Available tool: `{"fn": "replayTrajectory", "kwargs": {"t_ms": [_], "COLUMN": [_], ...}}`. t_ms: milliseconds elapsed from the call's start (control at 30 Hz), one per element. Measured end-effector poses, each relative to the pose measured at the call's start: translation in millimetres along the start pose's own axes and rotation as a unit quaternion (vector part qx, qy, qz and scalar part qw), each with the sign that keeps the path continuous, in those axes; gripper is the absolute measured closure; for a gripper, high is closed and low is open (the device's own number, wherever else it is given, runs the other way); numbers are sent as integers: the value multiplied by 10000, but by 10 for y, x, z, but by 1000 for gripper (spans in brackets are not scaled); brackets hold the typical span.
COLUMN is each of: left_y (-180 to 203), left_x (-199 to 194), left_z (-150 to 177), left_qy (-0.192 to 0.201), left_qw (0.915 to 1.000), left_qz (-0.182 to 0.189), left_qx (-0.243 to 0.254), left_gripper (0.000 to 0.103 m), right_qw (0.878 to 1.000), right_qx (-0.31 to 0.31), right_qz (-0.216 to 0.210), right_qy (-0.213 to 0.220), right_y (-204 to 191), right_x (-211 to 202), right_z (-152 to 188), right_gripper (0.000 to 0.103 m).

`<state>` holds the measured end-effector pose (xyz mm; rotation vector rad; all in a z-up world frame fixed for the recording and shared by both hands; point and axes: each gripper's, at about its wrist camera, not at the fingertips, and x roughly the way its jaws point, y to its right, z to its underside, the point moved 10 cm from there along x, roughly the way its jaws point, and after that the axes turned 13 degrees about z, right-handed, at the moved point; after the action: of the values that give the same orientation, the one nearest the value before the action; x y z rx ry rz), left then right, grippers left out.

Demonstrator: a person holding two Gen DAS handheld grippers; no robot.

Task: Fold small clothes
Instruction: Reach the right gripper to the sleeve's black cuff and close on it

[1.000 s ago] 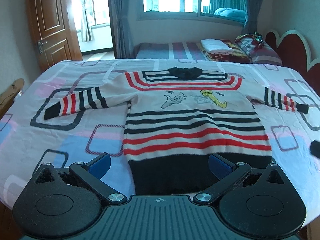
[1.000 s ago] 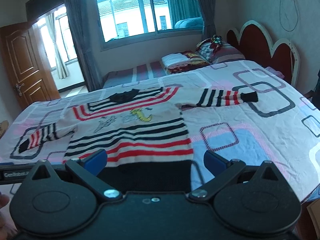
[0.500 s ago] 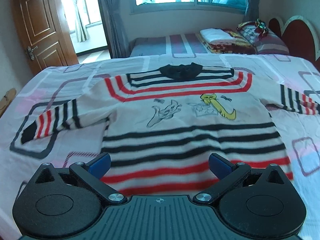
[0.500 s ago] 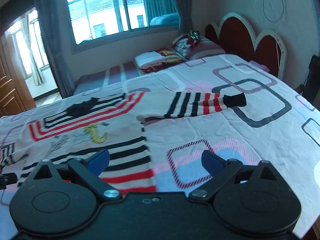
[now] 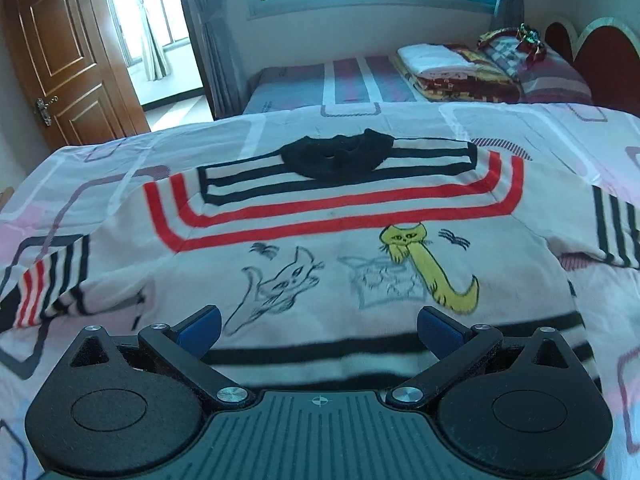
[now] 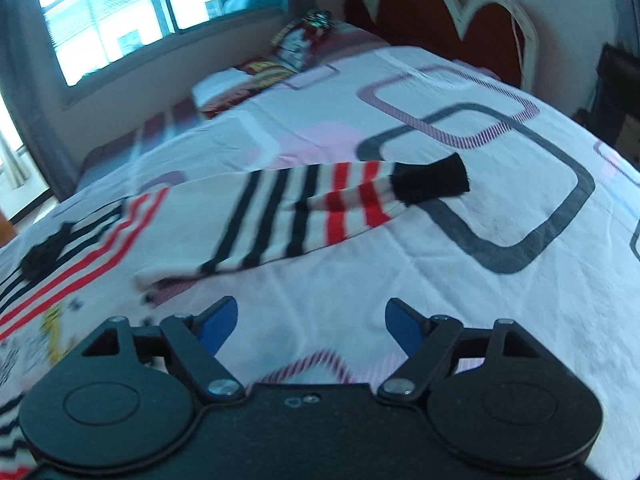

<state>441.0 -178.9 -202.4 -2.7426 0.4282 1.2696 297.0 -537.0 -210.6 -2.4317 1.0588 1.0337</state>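
Still at the start: sweater (image 5: 360,264) spread flat on the bed (image 6: 500,280), unfolded. Left gripper (image 5: 318,326) and right gripper (image 6: 310,322) both released, holding nothing. Next, probably: reach right sleeve (image 6: 320,208), pinch cuff, fold inward

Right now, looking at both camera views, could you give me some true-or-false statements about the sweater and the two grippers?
1. The striped knit sweater lies spread flat on the patterned bedsheet. True.
2. The left gripper clamps the sweater. False: its jaws are open, holding nothing.
3. The sleeve's black cuff lies ahead of the right gripper. True.
4. The sweater's collar is red. False: it is black.
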Motion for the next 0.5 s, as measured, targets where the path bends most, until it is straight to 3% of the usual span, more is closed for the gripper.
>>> {"fn": "replayTrajectory", "kwargs": {"t_ms": [367,467,500], "left_y": [-54,-95,-106], "left_x": [474,496,499], "left_z": [-90,-80,-81], "left_qy": [-260,-303,-306], "left_qw": [9995,9993,9993], "left_qz": [-194,-205,-198], "left_qx": [-13,-74,-100], "left_gripper": [0,0,0], "right_qw": [9964,9953,9951], "right_qx": [694,806,837], "right_qz": [173,200,236], "right_qy": [-462,-490,-466], "right_y": [188,215,233], "right_x": [987,1118,1151], "right_z": [-425,-500,-523], "right_gripper": [25,32,39]}}
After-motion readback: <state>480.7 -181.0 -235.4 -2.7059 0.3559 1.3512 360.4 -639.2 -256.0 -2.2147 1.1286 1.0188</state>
